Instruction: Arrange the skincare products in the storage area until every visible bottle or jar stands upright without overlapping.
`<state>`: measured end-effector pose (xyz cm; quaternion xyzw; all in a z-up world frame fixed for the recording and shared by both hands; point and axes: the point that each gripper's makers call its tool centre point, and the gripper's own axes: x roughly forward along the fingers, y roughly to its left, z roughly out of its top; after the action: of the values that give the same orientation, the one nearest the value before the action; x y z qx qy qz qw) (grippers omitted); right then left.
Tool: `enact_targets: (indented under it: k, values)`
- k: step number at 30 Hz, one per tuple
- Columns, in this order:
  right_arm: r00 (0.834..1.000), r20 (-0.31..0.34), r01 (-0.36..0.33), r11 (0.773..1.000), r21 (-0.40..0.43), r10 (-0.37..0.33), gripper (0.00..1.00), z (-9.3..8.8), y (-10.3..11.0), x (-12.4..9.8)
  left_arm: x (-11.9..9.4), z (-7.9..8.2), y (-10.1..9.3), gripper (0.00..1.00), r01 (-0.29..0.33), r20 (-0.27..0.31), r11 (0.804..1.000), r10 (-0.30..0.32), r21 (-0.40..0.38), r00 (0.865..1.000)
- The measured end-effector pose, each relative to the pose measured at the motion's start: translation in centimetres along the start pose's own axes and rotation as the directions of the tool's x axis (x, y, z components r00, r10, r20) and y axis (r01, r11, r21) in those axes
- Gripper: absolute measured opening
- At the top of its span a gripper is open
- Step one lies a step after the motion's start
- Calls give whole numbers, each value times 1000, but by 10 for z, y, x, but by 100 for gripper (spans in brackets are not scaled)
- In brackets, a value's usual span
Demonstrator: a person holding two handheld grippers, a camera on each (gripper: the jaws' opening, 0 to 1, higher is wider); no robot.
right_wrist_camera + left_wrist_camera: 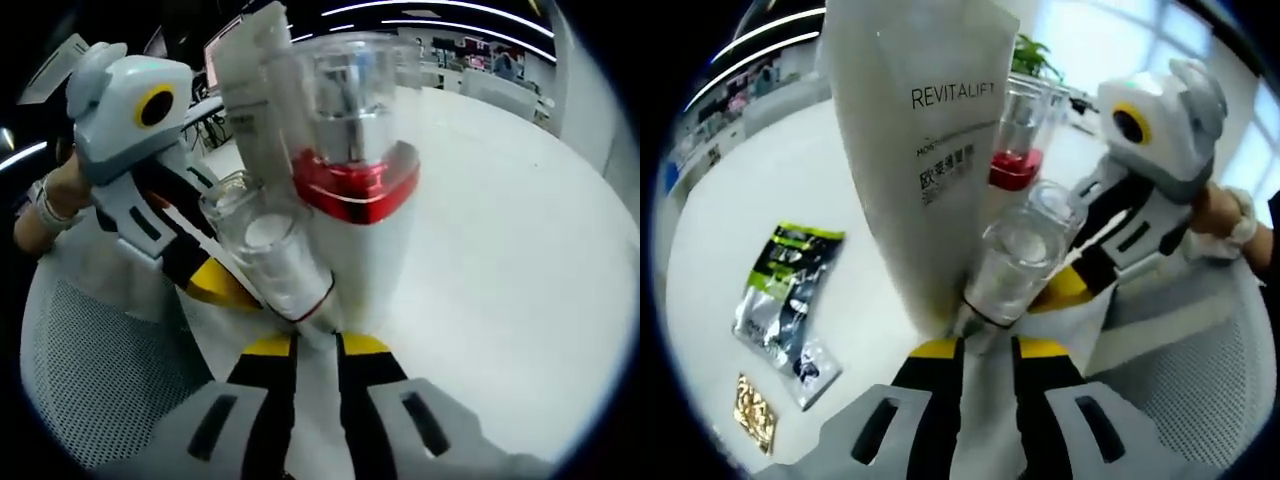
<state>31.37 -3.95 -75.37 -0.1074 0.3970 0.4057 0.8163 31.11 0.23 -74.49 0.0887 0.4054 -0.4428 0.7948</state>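
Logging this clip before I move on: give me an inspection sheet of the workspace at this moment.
Surface: white table, with a white mesh basket at its edge.
Job's things: white REVITALIFT tube standing cap down; red-collared pump bottle with a clear cap; small clear-capped bottle leaning against them. All three crowd together and overlap.
Clutter: black-and-green sachet and gold foil packet lying flat on the table.
Grippers: left gripper is at the foot of the tube, right gripper at the foot of the pump bottle; whether either clamps anything cannot be told.
Cables: nothing seen.
Surroundings: potted plant, ceiling light strips, a person's hand.
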Motion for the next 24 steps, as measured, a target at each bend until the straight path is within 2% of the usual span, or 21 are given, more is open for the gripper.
enact_targets:
  k: [7, 18, 24]
  values:
    - [1000, -3, 5, 1000, -5, -5, 15, -1, -1, -1, 1, 0, -2, 14, 2, 1, 1000, -2, -2, 1000]
    - [999, 34, -1, 1000, 11, 0, 17, 4, -1, -9, -3, -5, -1, 16, -6, -16, 1000, 6, 19, 1000]
    - [999, 46, 3, 1000, 0, -3, 17, 7, 2, -14, -8, 0, -3, 17, -4, 11, 1000, 3, 26, 1000]
